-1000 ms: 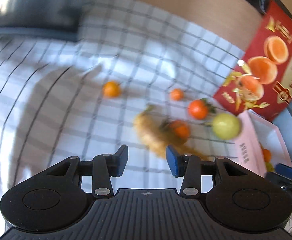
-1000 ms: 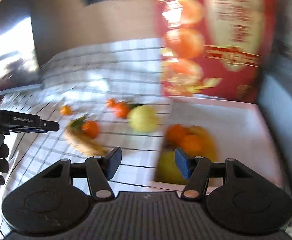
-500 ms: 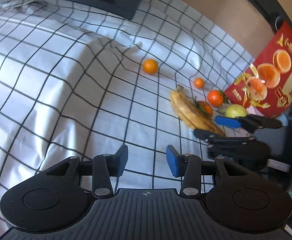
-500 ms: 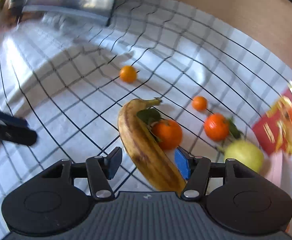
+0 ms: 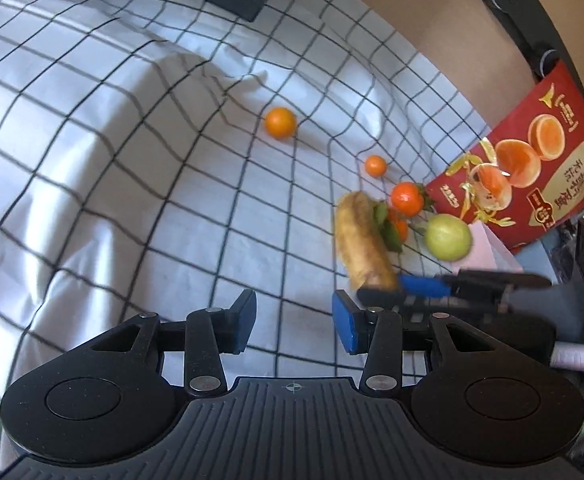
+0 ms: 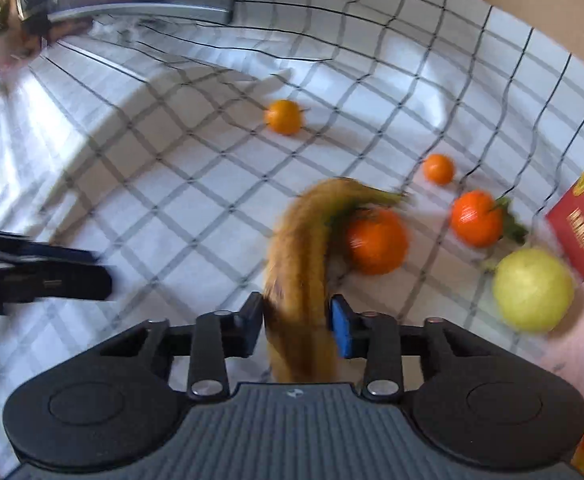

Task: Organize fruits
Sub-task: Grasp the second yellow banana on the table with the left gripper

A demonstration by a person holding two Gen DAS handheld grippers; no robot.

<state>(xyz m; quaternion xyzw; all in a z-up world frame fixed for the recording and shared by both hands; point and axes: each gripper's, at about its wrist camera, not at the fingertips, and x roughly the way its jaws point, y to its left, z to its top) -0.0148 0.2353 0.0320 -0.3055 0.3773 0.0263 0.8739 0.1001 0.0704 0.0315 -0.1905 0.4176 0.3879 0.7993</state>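
- So the big change: half a second back the right gripper had its jaws apart around the banana; now they've come together and are clamped on its lower end. The left view backs this up, with the blue fingers at the banana's near tip.
- What that means, I reckon: the banana is grabbed but not lifted yet. It's still lying on the checked cloth, so the next bit is carrying it off to wherever the fruit goes.
- Left gripper: jaws half apart, nothing between them, just cloth below. It's the same gap as a second ago, so it's basically on standby.
- Going left to right ahead of the right gripper: an orange far ahead, the banana right between the jaws, a bigger orange touching the banana's right side, a tiny one further out, a leafy one, then a green apple off to the right.
- Containers: a pink tray sits just behind the apple in the left view, only its corner showing, so I can't tell from these what's in it.
- The red box stands behind the tray; contents not visible.
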